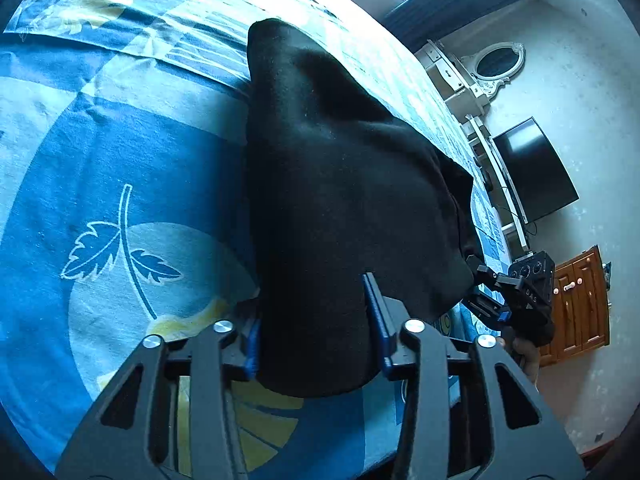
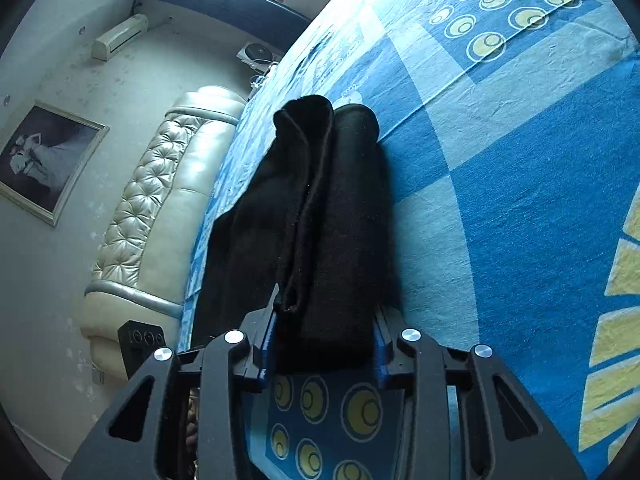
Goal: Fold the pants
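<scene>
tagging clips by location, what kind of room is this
Most likely a bedroom in a home: the black pants lie on a bed with a blue patterned sheet and a tufted headboard; a TV and a wooden cabinet stand nearby.

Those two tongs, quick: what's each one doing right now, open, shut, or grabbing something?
Left tongs: closed on a folded end of the black pants.
Right tongs: closed on the other folded end of the same pants.
</scene>
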`<state>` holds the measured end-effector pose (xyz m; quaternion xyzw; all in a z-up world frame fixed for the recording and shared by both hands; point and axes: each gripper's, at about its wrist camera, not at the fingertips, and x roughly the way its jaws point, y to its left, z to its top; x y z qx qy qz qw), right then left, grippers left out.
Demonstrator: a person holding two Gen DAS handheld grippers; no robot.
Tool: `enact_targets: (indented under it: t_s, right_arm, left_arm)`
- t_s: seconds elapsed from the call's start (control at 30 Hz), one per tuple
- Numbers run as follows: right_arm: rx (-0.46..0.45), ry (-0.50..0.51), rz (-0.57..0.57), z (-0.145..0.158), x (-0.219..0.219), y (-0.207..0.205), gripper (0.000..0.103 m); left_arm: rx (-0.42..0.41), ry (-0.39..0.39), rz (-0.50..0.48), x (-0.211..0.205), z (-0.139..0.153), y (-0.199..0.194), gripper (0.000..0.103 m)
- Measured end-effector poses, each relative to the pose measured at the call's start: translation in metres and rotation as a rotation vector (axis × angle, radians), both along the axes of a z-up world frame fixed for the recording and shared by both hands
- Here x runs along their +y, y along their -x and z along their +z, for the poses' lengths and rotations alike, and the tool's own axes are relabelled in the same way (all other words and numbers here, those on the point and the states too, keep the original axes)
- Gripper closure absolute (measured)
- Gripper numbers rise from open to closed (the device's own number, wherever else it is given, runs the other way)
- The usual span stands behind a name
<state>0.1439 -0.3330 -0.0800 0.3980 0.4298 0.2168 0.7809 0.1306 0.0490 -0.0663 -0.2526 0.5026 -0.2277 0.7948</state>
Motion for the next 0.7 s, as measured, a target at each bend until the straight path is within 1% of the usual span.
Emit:
enact_targets:
  t_s: [0.13, 0.2, 0.27, 0.33, 0.37, 0.47, 0.7]
  right_arm:
    - [-0.037, -0.021, 0.012, 0.018, 0.002, 0.018, 0.069]
    - [-0.022, -0.02, 0.03, 0.012, 0.003, 0.026, 0.069]
    - [0.02, 0.002, 0.028, -0.007, -0.001, 0.029, 0.069]
    - [0.045, -0.053, 0.005, -0.024, -0.007, 0.03, 0.069]
    - [0.043, -0.068, 0.0, -0.027, -0.008, 0.03, 0.069]
    - [0.039, -0.07, -0.004, -0.027, -0.008, 0.03, 0.069]
    - [0.035, -0.075, -0.007, -0.029, -0.009, 0.029, 0.068]
  left_arm:
    - [0.001, -0.075, 0.002, -0.002, 0.014, 0.012, 0.069]
    - [-0.001, -0.099, -0.004, -0.002, 0.015, 0.02, 0.069]
    - [-0.013, -0.098, -0.008, 0.0, 0.01, 0.022, 0.068]
    - [-0.012, -0.086, -0.001, 0.001, 0.004, 0.021, 0.068]
    - [-0.014, -0.081, 0.001, 0.001, 0.002, 0.02, 0.067]
    - [-0.026, -0.091, -0.002, -0.001, 0.004, 0.021, 0.067]
    - [-0.026, -0.076, 0.003, -0.001, 0.003, 0.025, 0.066]
